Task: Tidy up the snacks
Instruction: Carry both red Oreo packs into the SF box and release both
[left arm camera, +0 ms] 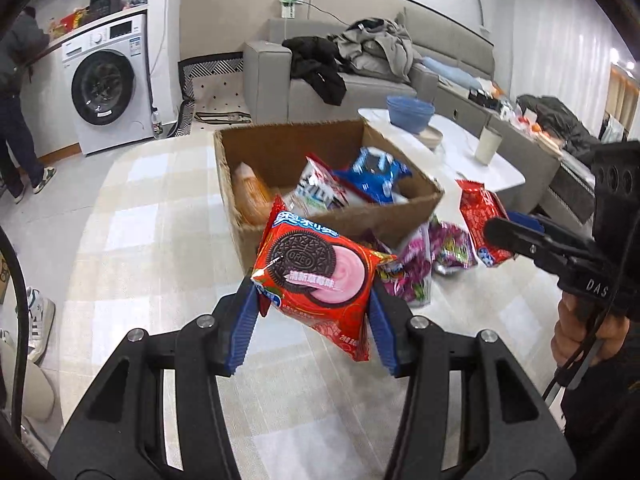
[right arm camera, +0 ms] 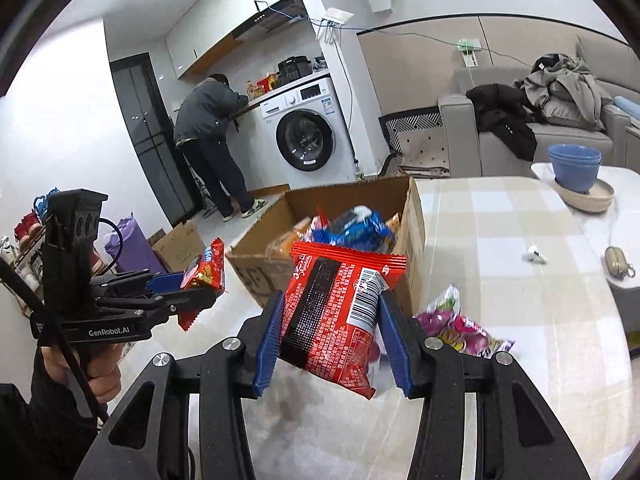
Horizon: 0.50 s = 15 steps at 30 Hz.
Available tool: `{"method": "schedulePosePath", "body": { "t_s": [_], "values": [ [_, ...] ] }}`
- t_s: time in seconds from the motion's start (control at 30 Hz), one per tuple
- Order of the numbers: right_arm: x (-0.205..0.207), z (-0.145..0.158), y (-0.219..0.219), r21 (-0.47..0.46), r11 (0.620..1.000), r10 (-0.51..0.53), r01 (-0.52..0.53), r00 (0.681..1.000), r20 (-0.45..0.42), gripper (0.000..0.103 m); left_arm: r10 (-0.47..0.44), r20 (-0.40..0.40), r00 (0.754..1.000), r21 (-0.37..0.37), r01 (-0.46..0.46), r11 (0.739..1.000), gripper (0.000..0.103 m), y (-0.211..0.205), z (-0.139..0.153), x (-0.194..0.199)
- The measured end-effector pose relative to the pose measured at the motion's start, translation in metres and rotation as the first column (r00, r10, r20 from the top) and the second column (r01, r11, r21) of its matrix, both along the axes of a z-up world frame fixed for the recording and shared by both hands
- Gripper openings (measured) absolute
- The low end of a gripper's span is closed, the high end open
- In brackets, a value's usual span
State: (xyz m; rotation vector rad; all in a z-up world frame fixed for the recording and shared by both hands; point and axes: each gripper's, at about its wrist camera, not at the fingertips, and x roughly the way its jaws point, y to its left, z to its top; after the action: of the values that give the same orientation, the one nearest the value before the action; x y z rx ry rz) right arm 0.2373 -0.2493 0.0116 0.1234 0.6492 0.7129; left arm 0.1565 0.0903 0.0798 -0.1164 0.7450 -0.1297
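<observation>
A: Edges, room?
B: Cardboard box [left arm camera: 328, 184] open-topped at 12 o'clock of the left claw [left arm camera: 314, 320], sitting on the checked surface [left arm camera: 140, 240]. Box's near wall is close to both claws; bare surface at 9 o'clock of it. Purple snack packets [right arm camera: 460, 324] lie loose at the box's near corner, about 2 o'clock from the right claw [right arm camera: 330, 338].
A: Left claw?
B: Clenched on a red Oreo pack [left arm camera: 320, 280], blue pads pressing both sides, pack lifted off the surface, just short of the box wall.
A: Right?
B: Grasping a red snack pack [right arm camera: 336, 316], barcode side toward the camera, also lifted, near the box's near corner.
A: Inside the box?
B: Blue packets [right arm camera: 352, 232] and orange ones, piled.
</observation>
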Motion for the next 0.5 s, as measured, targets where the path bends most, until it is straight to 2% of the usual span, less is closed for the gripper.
{"method": "schedulePosePath", "body": {
  "t_s": [0.2, 0.5],
  "values": [
    [0.004, 0.01, 0.008, 0.007, 1.0, 0.005, -0.006, 0.999, 0.032, 0.047, 0.023, 0.025, 0.999, -0.018, -0.022, 1.0, 0.048, 0.011, 0.016, 0.01],
    [0.017, 0.018, 0.02, 0.034, 0.999, -0.015, 0.013, 0.998, 0.059, 0.047, 0.048, 0.045, 0.998, 0.006, -0.048, 0.999, 0.048, 0.014, 0.033, 0.038]
  ]
}}
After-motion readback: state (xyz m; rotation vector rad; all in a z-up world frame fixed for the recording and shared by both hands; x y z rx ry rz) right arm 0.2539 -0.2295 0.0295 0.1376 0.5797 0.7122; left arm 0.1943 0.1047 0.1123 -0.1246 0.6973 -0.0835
